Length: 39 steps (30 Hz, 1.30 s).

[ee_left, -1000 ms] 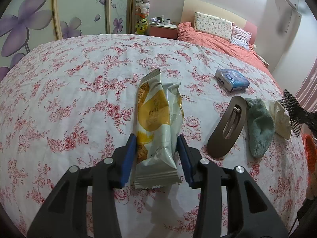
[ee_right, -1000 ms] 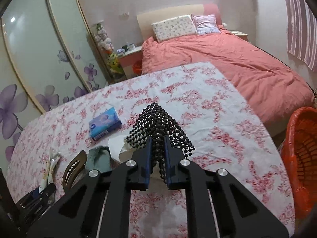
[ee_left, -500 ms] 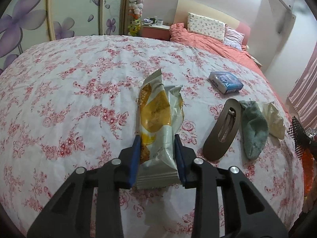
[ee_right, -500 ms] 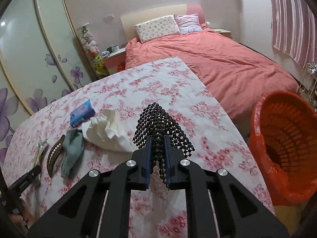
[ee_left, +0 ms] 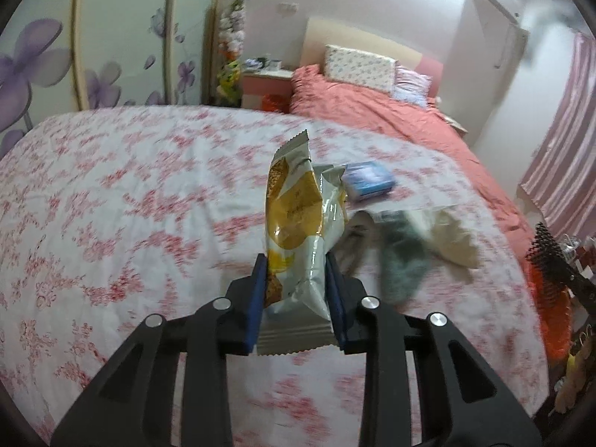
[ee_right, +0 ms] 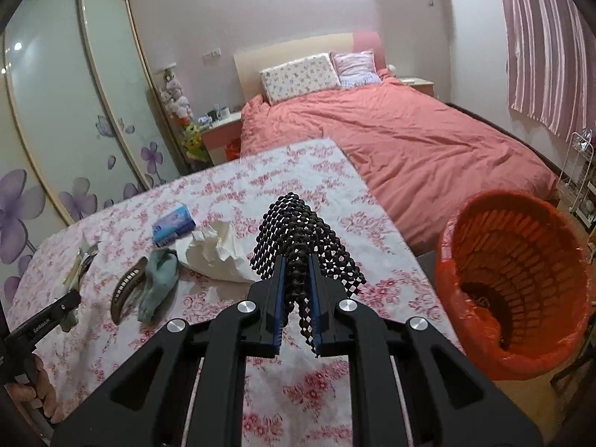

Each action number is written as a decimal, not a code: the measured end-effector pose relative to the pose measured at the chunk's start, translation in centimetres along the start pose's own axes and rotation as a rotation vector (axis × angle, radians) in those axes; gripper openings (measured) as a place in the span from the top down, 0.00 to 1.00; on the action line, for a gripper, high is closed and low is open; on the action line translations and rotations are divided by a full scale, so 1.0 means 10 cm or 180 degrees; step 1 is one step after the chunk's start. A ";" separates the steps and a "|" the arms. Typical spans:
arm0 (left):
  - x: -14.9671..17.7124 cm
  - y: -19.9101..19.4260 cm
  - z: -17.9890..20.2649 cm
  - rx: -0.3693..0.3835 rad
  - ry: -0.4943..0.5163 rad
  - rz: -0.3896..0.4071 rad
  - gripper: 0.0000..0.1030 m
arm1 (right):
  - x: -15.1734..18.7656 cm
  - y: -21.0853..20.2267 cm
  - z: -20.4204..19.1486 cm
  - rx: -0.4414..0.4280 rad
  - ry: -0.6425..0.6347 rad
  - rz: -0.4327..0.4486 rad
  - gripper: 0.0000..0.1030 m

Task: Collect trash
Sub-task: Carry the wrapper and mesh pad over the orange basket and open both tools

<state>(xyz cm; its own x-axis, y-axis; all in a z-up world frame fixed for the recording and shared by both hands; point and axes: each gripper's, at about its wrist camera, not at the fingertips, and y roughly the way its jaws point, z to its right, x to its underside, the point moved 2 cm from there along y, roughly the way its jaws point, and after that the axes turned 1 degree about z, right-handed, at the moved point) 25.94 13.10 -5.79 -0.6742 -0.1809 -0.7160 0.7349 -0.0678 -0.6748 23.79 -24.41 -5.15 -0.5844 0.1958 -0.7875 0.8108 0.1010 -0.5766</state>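
My left gripper [ee_left: 296,298] is shut on a white and yellow snack wrapper [ee_left: 298,223] and holds it up above the floral tablecloth [ee_left: 111,205]. My right gripper [ee_right: 298,309] is shut on a black foam net [ee_right: 301,234] above the table's right part, left of the orange waste basket [ee_right: 517,287]. The basket's edge and the net also show at the far right of the left wrist view [ee_left: 551,260]. A crumpled white tissue [ee_right: 216,249] lies on the cloth ahead of the right gripper.
On the cloth lie a blue tissue pack [ee_right: 173,223], a green sock [ee_right: 158,283] and a brown hair clip [ee_right: 124,290]. A bed with a salmon cover [ee_right: 409,141] stands behind the table. A floral wardrobe [ee_right: 67,111] is at the left.
My left gripper has closed on the wrapper and lifted it off the cloth. My right gripper with the net has swung right, bringing the orange basket fully into view.
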 end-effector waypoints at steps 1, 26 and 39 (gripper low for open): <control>-0.01 -0.05 0.09 0.0057 0.0029 0.0018 0.71 | -0.01 -0.05 0.03 0.0003 0.0000 0.0032 0.88; 0.24 -0.52 2.63 0.1489 0.0958 0.0068 0.71 | -0.07 -0.90 1.16 0.0790 0.0360 0.0793 0.88; 0.54 -0.12 3.79 0.1918 0.1331 -0.0200 0.70 | -0.07 -0.75 1.87 0.0835 0.0771 0.0813 0.88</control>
<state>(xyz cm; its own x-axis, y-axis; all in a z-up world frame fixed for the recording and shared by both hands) 24.18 -24.98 -2.12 -0.5995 0.2222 -0.7689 0.5258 -0.6150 -0.5877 17.56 -43.53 -4.33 -0.3162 0.4086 -0.8562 0.8741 -0.2253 -0.4304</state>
